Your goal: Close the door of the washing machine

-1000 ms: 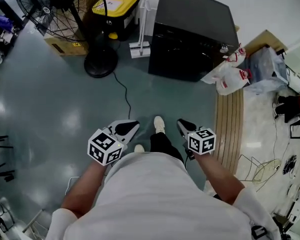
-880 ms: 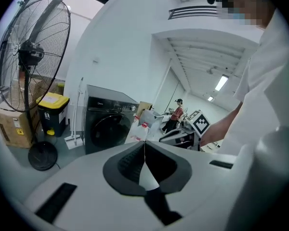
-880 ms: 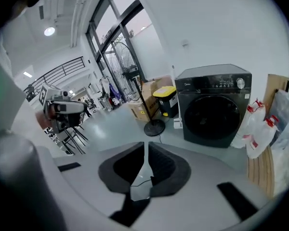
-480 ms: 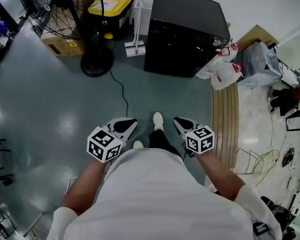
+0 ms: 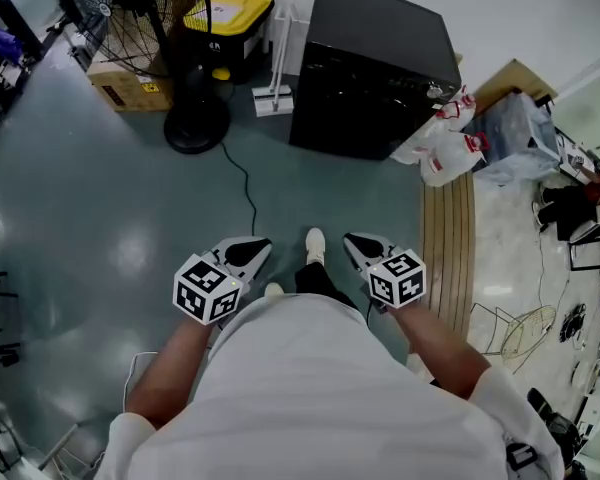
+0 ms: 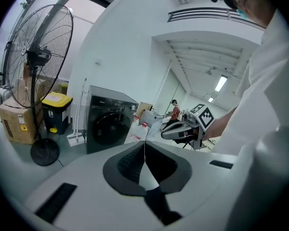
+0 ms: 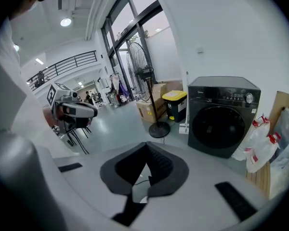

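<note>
Already the washing machine door (image 7: 217,125) looks shut, nothing seems left; we hold the left tool (image 6: 144,143) clenched empty, the right tool (image 7: 146,145) just clenched empty.

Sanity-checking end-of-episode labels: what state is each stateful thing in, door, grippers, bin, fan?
washing machine door: closed
left gripper: shut, empty
right gripper: jaws just closed, shut, empty
bin lid: closed
fan: upright; can't tell if it's spinning
</note>
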The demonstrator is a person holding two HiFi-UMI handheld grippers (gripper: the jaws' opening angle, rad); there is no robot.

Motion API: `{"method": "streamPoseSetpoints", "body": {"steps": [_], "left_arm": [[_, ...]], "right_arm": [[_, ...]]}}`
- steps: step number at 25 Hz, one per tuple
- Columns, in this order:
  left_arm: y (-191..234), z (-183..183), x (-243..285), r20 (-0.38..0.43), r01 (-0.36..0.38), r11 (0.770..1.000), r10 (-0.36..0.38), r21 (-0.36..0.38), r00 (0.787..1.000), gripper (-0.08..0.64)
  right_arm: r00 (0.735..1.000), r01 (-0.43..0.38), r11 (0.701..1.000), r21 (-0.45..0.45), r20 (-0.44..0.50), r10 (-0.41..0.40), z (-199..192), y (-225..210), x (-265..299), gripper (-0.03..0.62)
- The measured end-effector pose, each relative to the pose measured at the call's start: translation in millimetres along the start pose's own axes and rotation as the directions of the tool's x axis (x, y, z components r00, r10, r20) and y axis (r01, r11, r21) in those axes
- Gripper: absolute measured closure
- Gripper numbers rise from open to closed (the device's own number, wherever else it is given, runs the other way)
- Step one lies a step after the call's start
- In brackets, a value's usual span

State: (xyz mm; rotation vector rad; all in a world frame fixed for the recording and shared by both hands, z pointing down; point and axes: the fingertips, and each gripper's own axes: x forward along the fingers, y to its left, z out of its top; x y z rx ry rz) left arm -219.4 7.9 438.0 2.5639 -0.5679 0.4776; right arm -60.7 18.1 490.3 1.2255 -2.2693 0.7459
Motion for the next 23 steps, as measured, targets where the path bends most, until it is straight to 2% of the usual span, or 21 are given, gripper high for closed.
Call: {"method": "streamPoseSetpoints", "body": {"steps": [17,23], "left_arm": [[-2.4,-15.3,-3.6,-0.02,-0.008,1.0,0.008,-0.001,1.0,0.541],[7.5,-14.3,15.6,-0.036,-0.008,1.0,0.008,-0.006,0.999,0.541]], "right_arm": [[1.0,-0.002,1.0,0.003,0.009,0.002,-4.5,3.3,-2.4,0.584],[1.0,0.002,1.0,-0.003,-0.004,-0.002,-7.3,-13.7,-1.0,0.584]]}}
